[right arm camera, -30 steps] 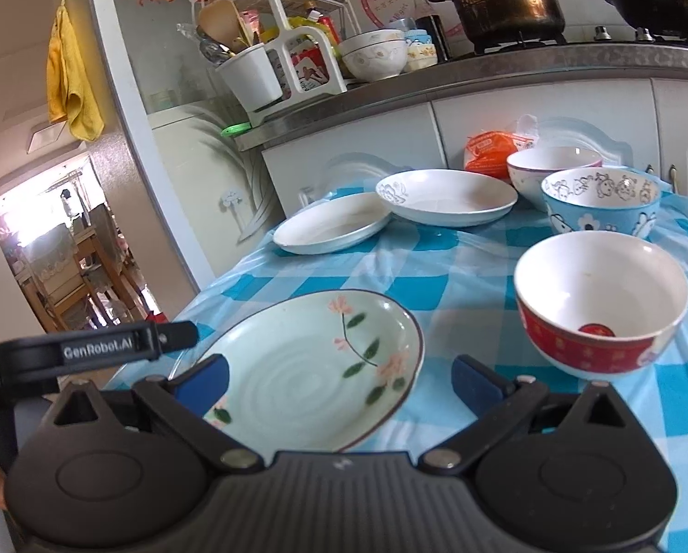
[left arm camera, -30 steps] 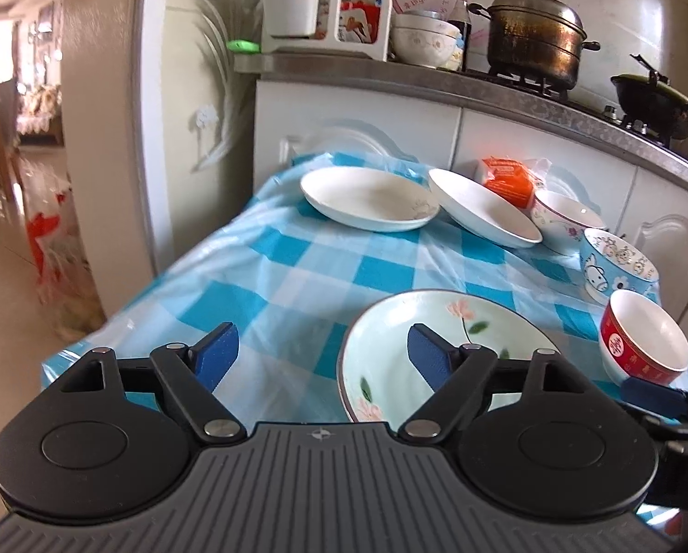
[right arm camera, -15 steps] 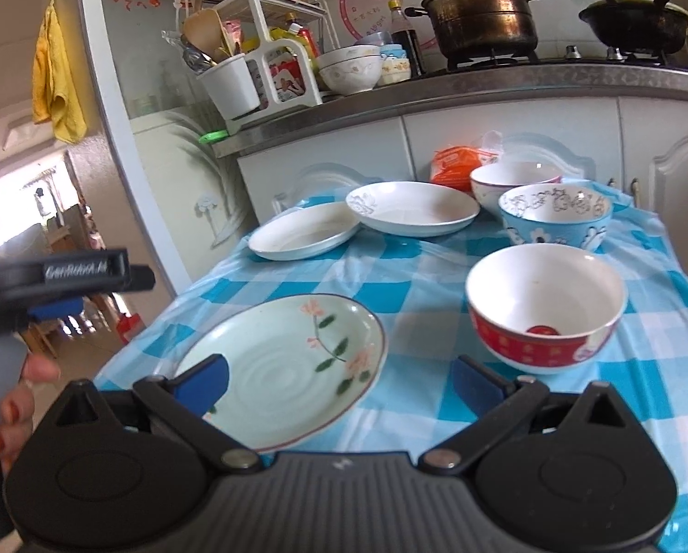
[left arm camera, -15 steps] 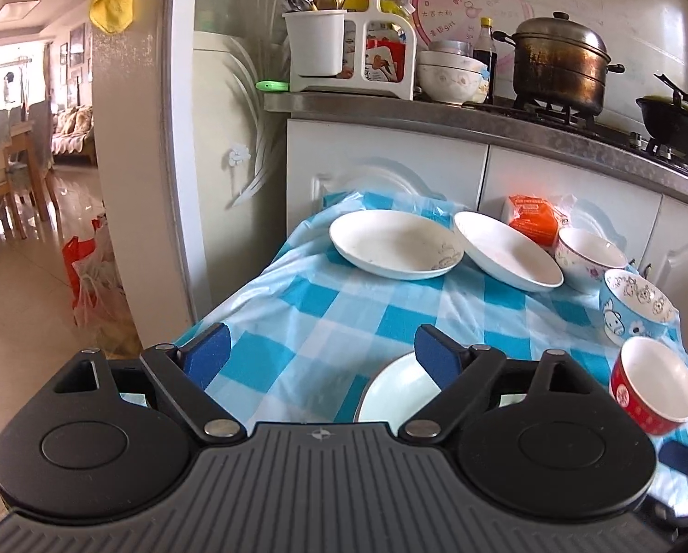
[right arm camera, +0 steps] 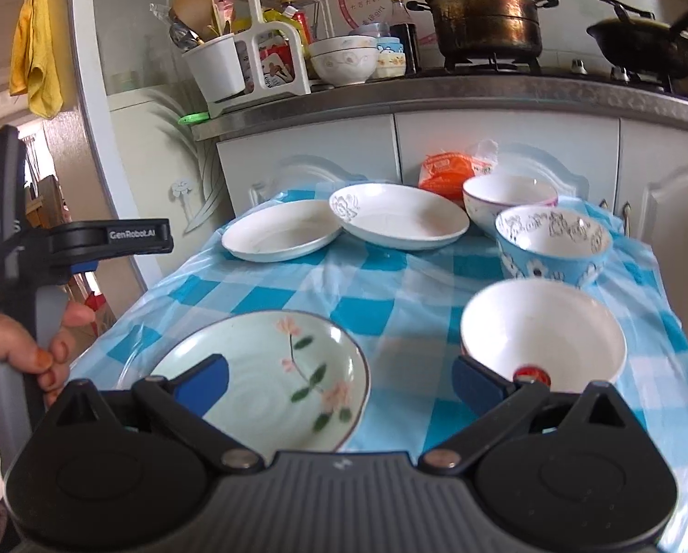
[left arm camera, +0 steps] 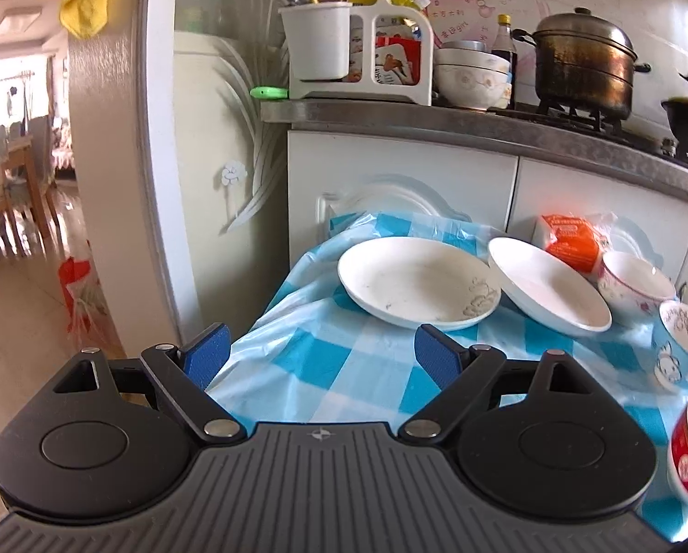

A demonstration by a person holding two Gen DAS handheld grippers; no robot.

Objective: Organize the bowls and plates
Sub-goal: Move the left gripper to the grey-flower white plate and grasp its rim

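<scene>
- My left gripper (left arm camera: 320, 350) hangs wide open over the table's near-left edge, holding nothing.
- My right gripper (right arm camera: 339, 378), open too, hovers between the floral plate (right arm camera: 270, 368) and the red bowl (right arm camera: 544, 327).

White lettering reading "GenRobot.AI" stands on the black arm of the left gripper (right arm camera: 113, 242), seen at the left edge of the right wrist view. The pink round wall sticker (left arm camera: 459, 0) behind the counter carries small printed characters, too blurred to read in either view.
</scene>
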